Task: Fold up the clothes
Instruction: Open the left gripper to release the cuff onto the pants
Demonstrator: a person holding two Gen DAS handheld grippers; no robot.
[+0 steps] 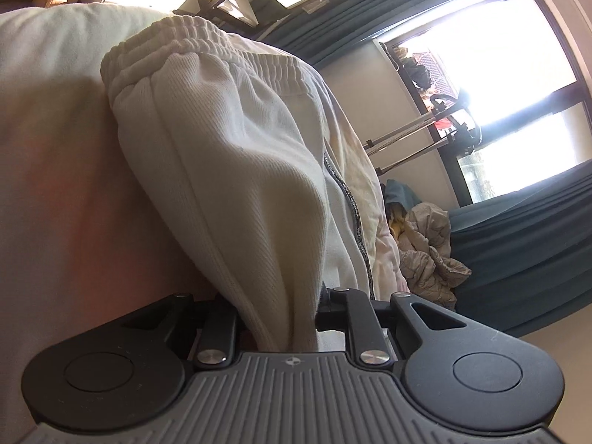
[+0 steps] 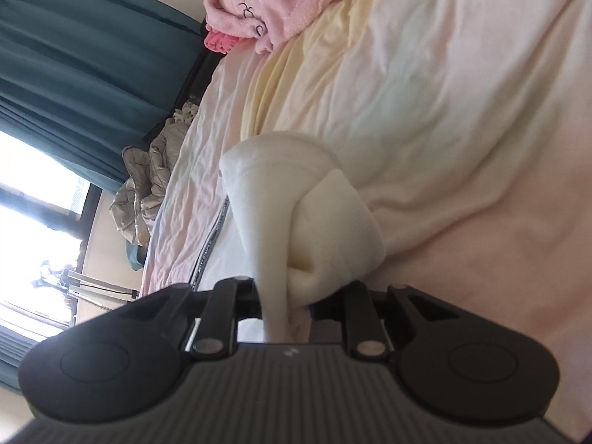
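White trousers [image 1: 229, 170] hang clamped in my left hand-held gripper [image 1: 281, 318]. My right hand-held gripper [image 2: 285, 314] pinches their bunched cloth above the bed [image 2: 462, 111].

We see a bed [image 2: 462, 85] spread with pale pink and cream sheets, a pink fleece heap [image 2: 259, 3] at its far end. Teal curtains [image 2: 74, 66] flank a dark-framed window [image 1: 510, 85] (blown out with daylight). A crumpled grey quilt [image 1: 429, 244] lies beside the bed, near metal stand legs [image 1: 403, 137] against a cream wall [image 1: 355, 85].
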